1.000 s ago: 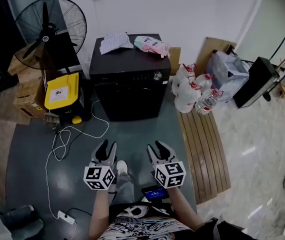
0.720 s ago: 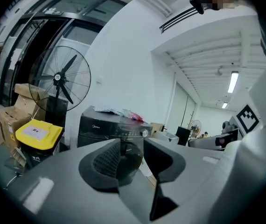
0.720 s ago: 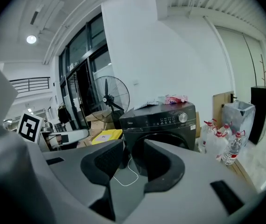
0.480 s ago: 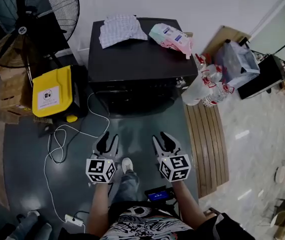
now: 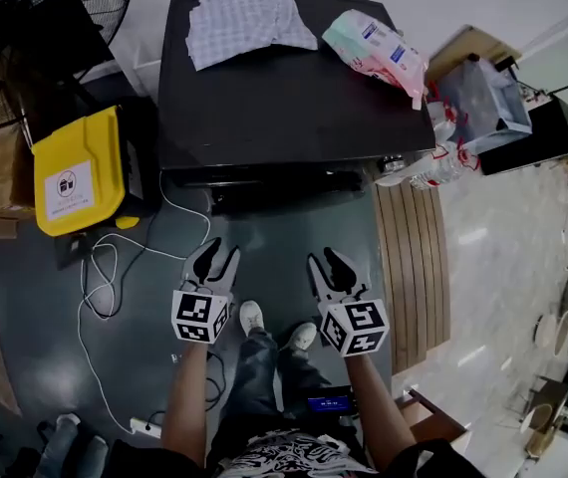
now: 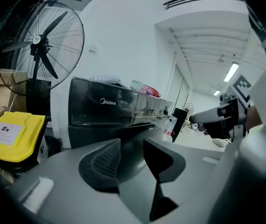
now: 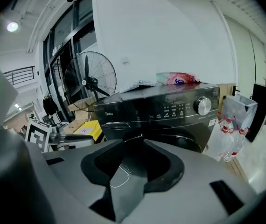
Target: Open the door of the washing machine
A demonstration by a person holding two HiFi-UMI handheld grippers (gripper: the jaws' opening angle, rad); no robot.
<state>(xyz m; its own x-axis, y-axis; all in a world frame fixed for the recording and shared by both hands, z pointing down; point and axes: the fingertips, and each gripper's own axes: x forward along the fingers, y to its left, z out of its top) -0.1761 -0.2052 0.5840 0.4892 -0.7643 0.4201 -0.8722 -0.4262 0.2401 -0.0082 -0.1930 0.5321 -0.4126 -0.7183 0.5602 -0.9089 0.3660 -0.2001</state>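
A black front-loading washing machine (image 5: 284, 98) stands ahead of me, its front (image 5: 274, 179) facing my grippers. In the right gripper view its round dark door (image 7: 179, 135) is closed below the control panel and the silver knob (image 7: 203, 105). My left gripper (image 5: 214, 260) and right gripper (image 5: 332, 267) hover side by side over the grey floor, a short way in front of the machine and touching nothing. Both are open with nothing between the jaws, as the left gripper (image 6: 132, 146) and the right gripper (image 7: 134, 148) show in their own views.
A checked cloth (image 5: 244, 18) and a pink package (image 5: 379, 48) lie on the machine's top. A yellow box (image 5: 75, 172) and a standing fan (image 6: 44, 41) are at the left, with white cable (image 5: 115, 267) on the floor. Water bottles (image 5: 433, 162) and a wooden board (image 5: 414, 257) are at the right.
The person has stepped closer to the washing machine, which now looms larger in the head view. Both grippers have come forward and down towards its front, still empty.
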